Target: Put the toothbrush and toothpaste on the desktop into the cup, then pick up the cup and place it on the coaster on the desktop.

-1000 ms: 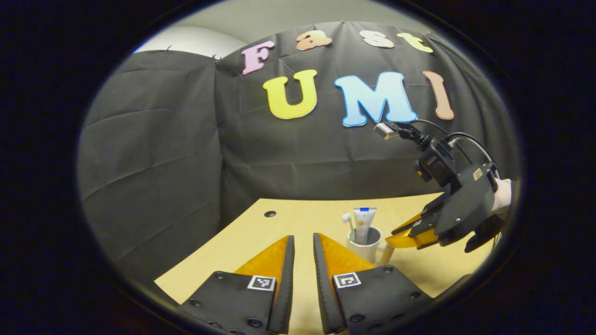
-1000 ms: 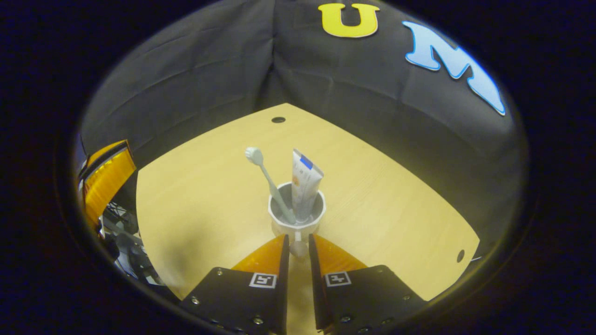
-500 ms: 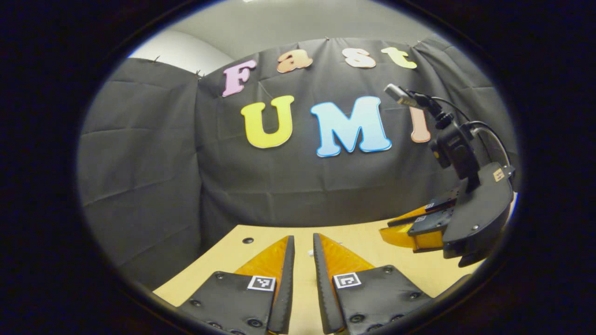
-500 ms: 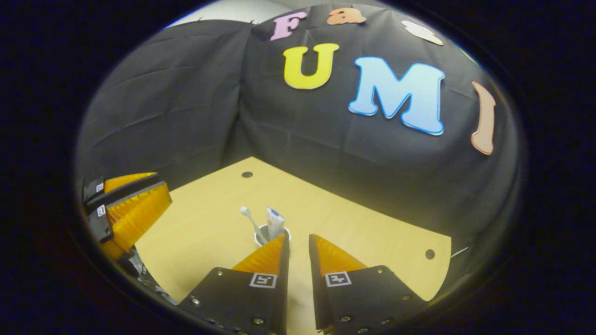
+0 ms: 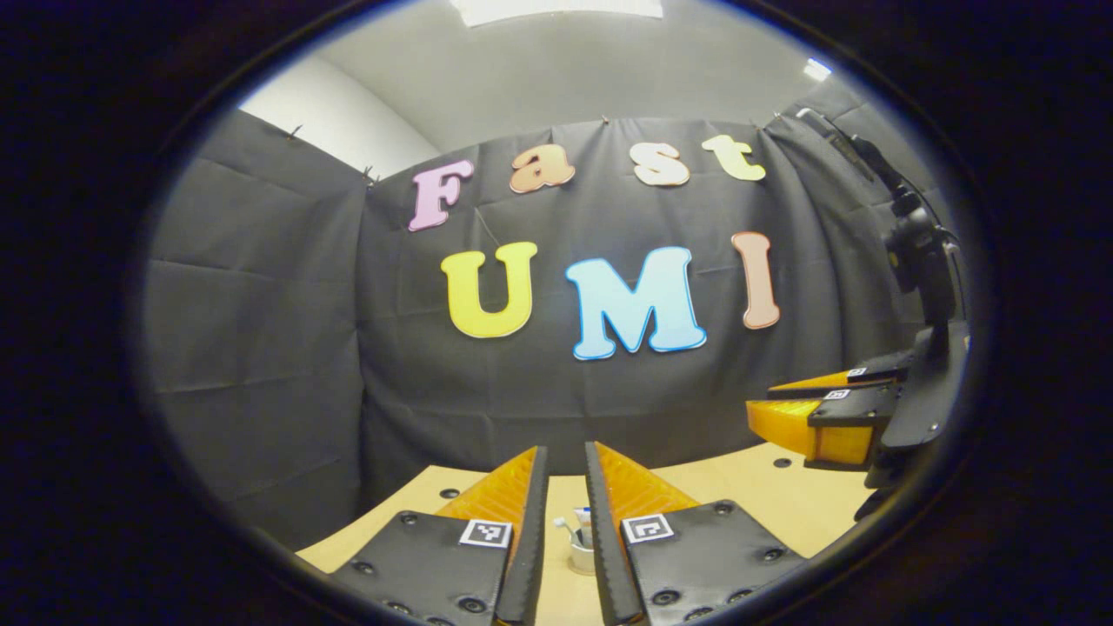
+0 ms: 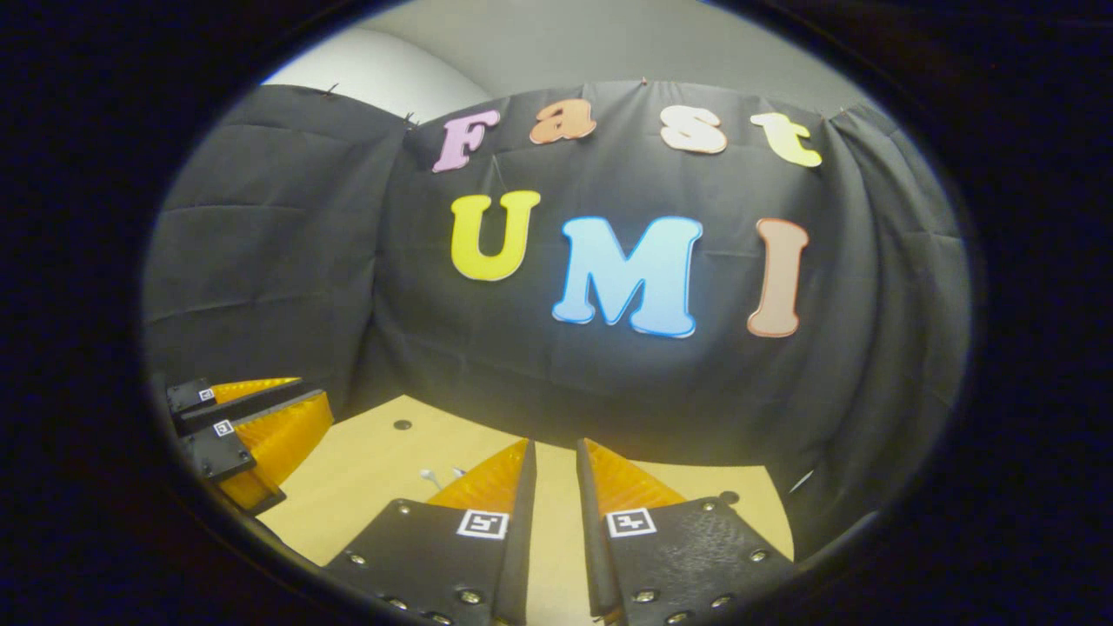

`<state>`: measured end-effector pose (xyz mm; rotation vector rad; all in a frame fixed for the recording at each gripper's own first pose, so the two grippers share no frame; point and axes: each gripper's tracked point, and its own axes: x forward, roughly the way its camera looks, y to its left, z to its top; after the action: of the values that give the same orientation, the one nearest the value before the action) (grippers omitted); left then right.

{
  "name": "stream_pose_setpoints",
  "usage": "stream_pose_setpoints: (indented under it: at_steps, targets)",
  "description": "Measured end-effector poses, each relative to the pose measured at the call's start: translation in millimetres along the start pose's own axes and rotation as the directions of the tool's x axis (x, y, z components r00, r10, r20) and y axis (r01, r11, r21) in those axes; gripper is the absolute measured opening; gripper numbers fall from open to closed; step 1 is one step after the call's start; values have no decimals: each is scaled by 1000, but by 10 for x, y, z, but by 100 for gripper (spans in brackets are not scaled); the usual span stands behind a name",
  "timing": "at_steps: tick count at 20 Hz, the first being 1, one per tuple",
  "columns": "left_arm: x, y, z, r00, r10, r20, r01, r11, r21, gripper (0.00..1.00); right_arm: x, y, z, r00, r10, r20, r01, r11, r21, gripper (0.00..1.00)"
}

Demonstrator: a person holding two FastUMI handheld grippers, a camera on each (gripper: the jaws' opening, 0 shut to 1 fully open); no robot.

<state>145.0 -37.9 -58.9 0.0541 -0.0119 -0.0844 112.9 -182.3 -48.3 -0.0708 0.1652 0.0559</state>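
Two grippers hang above the pale wooden table point(image 5: 739, 487), both raised and facing the black cloth wall point(image 5: 261, 348) at the back of the booth, and neither holds anything.

In the left gripper view, the left gripper point(image 5: 563, 513) has its fingers apart, a narrow gap between them with nothing in it. Through that gap, farther off on the table, stands the small white cup point(image 5: 580, 555). The white toothbrush point(image 5: 565, 527) leans out of the cup toward the table's left side, head up, and the white toothpaste tube with a blue band point(image 5: 583, 519) stands in the cup just beside it. The cup's base is hidden behind the fingers, so whether it rests on a coaster cannot be told. The right gripper point(image 5: 787, 409) shows side-on over the table's right edge, well apart from the cup, its fingers a little apart and empty.

In the right gripper view, the right gripper point(image 6: 554, 487) likewise has its fingers slightly parted around bare air. Just past its left finger, the toothbrush head point(image 6: 429, 476) peeks up, the cup itself hidden behind that finger. The left gripper point(image 6: 300, 404) sits over the table's left edge, fingers a little apart. A small round hole point(image 6: 402, 425) lies near the table's far left corner, another point(image 6: 729, 497) near its right edge.
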Motion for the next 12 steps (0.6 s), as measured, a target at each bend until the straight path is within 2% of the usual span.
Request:
stream_pose_setpoints:
  at_steps: [1, 2, 4, 5, 6, 7, 8, 10, 11, 12]
  targets:
    - [-62, -4, 74, 1000, 0, 10, 0, 1000, 2, 34, -82, -26, 80, 1000, -15, 23, 16, 1000, -5, 27]
    - [-114, -2, 137, 1000, 0, 22, 0, 1000, 6, 29, -190, -44, 145, 999, -26, 46, 26, 1000, -7, 27]
    - [-217, 30, 223, 999, 5, 39, -5, 1000, 3, 37, -337, -9, 193, 996, -30, 82, 30, 1000, -4, 29]
    - [-289, 58, 268, 999, 13, 47, -13, 1000, -5, 42, -394, 7, 169, 996, -27, 85, 28, 1000, -12, 51]
    - [-354, 83, 306, 998, 21, 55, -20, 1000, -14, 46, -382, 19, 133, 996, -16, 83, 18, 1000, -20, 51]
    - [-420, 120, 339, 998, 30, 63, -28, 999, -22, 46, -411, 36, 122, 996, -5, 86, 8, 1000, -24, 49]
    - [-486, 142, 360, 997, 33, 66, -32, 999, -27, 53, -432, 84, 159, 995, 9, 95, -7, 1000, -25, 49]
    - [-586, 158, 333, 997, 37, 64, -35, 999, -27, 67, -442, 117, 179, 994, 14, 112, -10, 999, -31, 82]
    - [-639, 170, 331, 997, 37, 63, -36, 999, -25, 78, -509, 131, 228, 992, 3, 123, 1, 999, -36, 98]
    - [-690, 169, 324, 997, 36, 64, -35, 999, -23, 88, -528, 141, 250, 991, 3, 133, 2, 999, -37, 97]
